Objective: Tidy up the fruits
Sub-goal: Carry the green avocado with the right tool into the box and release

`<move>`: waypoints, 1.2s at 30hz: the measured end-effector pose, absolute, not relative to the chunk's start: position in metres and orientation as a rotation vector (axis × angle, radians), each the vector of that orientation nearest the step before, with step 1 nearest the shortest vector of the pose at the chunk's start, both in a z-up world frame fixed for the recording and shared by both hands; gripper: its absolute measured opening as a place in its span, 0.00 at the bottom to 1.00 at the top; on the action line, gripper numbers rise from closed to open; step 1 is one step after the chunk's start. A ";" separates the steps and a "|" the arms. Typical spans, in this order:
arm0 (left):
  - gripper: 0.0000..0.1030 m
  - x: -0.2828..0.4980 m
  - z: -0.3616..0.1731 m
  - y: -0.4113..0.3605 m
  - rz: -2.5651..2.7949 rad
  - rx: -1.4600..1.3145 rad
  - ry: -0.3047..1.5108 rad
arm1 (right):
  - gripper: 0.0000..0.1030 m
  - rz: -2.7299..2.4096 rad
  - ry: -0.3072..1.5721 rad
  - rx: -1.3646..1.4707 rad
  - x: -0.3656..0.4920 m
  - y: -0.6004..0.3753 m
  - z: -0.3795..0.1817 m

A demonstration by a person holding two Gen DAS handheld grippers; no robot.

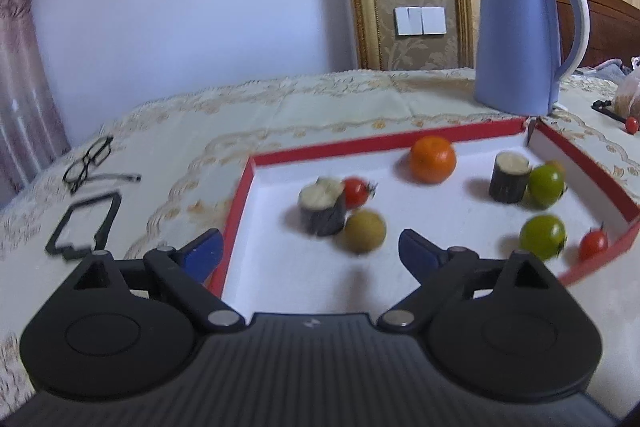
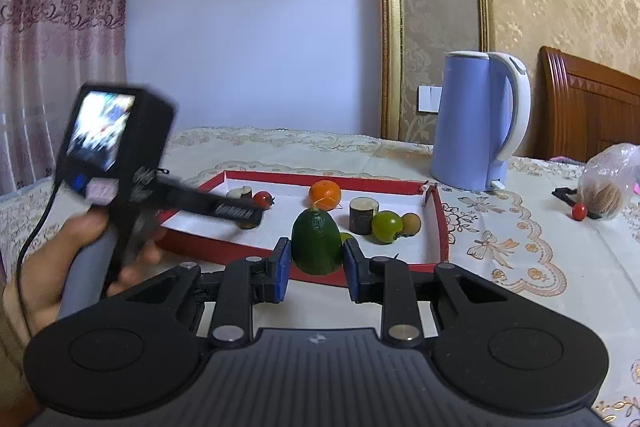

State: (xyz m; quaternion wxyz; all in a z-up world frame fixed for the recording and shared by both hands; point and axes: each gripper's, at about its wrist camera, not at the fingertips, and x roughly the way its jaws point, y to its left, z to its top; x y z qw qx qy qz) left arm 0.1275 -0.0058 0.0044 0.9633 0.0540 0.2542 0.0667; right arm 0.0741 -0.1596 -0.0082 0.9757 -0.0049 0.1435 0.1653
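Note:
A red-rimmed white tray (image 1: 240,211) (image 2: 440,227) lies on the table and holds several fruits: an orange (image 1: 433,159) (image 2: 325,193), two green fruits (image 1: 543,235) (image 1: 546,183), cherry tomatoes (image 1: 356,191) (image 1: 593,244), a brown round fruit (image 1: 365,231) and two dark cut cylinders (image 1: 322,209) (image 1: 509,177). My left gripper (image 1: 310,251) is open and empty over the tray's near part. My right gripper (image 2: 316,259) is shut on a dark green fruit (image 2: 316,247), held in front of the tray's near edge. The left gripper also shows at the left of the right wrist view (image 2: 236,213).
A blue kettle (image 1: 524,39) (image 2: 476,123) stands behind the tray. Glasses (image 1: 90,163) and a black frame (image 1: 82,223) lie left of it. At the right, a plastic bag (image 2: 608,183) and a loose cherry tomato (image 2: 579,211) (image 1: 631,124) lie on the tablecloth.

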 end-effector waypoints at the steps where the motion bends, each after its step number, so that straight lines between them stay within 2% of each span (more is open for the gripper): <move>1: 0.93 0.124 0.002 -0.002 0.136 0.101 0.516 | 0.26 0.335 0.291 0.000 0.077 -0.159 -0.007; 4: 0.93 0.116 -0.002 0.005 0.144 0.079 0.511 | 0.26 0.334 0.296 0.003 0.088 -0.155 -0.005; 8: 1.00 0.107 0.001 0.013 0.136 0.037 0.466 | 0.26 0.323 0.296 -0.004 0.107 -0.147 0.000; 24: 1.00 0.102 0.000 0.010 0.144 0.046 0.442 | 0.27 0.264 0.337 0.056 0.189 -0.126 0.010; 36: 1.00 0.102 0.000 0.010 0.133 0.046 0.451 | 0.27 0.232 0.408 -0.001 0.236 -0.102 0.006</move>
